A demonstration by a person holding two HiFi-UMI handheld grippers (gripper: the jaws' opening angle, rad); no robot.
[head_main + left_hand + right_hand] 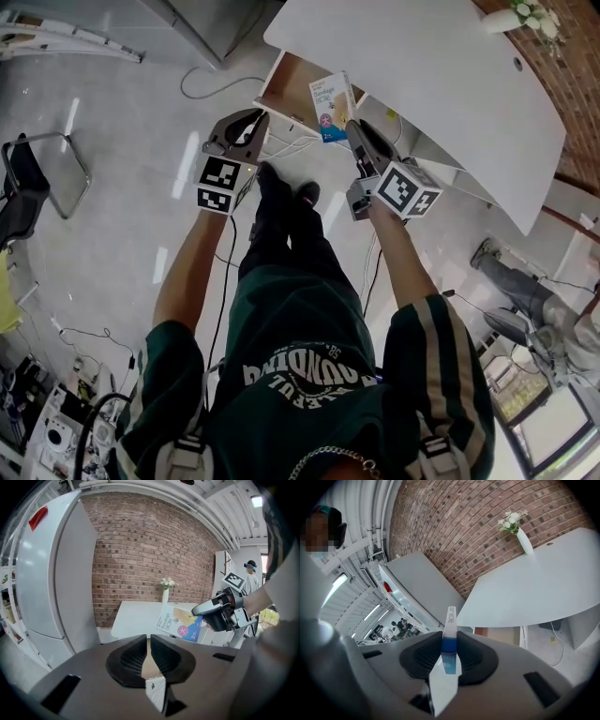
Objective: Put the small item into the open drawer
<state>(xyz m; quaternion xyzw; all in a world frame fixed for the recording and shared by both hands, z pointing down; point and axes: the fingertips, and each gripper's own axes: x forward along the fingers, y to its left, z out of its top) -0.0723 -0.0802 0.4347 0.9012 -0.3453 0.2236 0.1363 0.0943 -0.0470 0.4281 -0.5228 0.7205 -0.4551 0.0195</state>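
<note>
In the head view a flat white-and-blue bandage box (333, 105) stands upright in my right gripper (354, 127), which is shut on its lower edge, just over the open wooden drawer (286, 86) under the white table (422, 66). The right gripper view shows the box (449, 620) edge-on, clamped between the pads (471, 656), with the drawer (499, 637) beyond. My left gripper (255, 117) hovers left of the box by the drawer's front, its jaws together and nothing visibly held. From the left gripper (149, 653) I see the box (180, 623) and the right gripper (199, 610).
A white vase of flowers (511, 17) stands at the table's far end by the brick wall. A large grey cabinet (47, 573) stands left of the table. Cables trail across the floor (202, 84), and a chair (37, 178) stands at the left.
</note>
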